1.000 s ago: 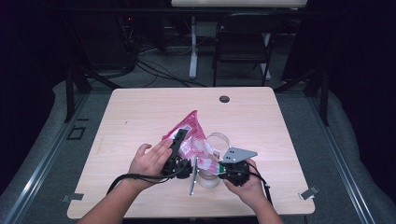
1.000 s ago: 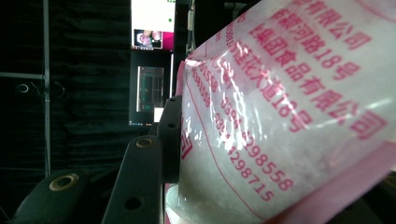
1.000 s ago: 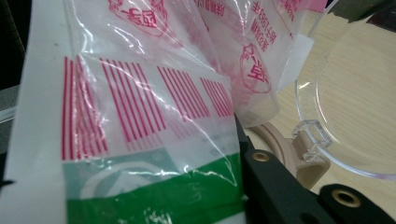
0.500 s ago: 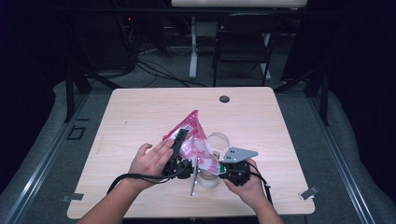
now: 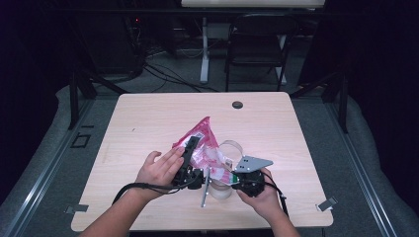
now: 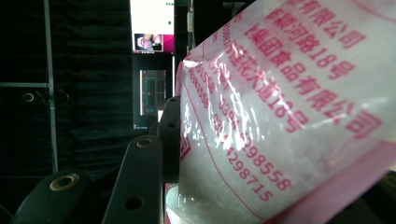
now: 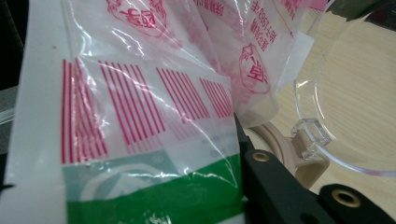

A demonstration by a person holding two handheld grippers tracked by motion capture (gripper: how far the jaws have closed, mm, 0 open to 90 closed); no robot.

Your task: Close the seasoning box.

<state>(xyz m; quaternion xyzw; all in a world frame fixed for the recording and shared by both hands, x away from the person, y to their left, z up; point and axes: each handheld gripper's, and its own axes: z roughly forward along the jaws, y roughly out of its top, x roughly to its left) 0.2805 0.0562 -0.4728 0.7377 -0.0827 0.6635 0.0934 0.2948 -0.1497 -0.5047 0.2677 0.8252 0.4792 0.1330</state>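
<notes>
From the high view I see the pink-and-white bag raised at a slant over the near middle of the surface, its point aimed away from me, between my two hands. My left hand-held gripper grasps it along its left edge, and the right hand-held gripper pinches its near lower end, probably so the bag stays taut and its mouth sits above the clear container just beneath. A clear round lid lies just beyond, hinged aside, I judge, to leave the opening free. In the left gripper view the bag, packed with white grains, bulges against the black jaw, so that grip is wide but firm. In the right gripper view the jaws are clenched on the flat printed edge of the bag, and the lid rests on the surface to the right.
</notes>
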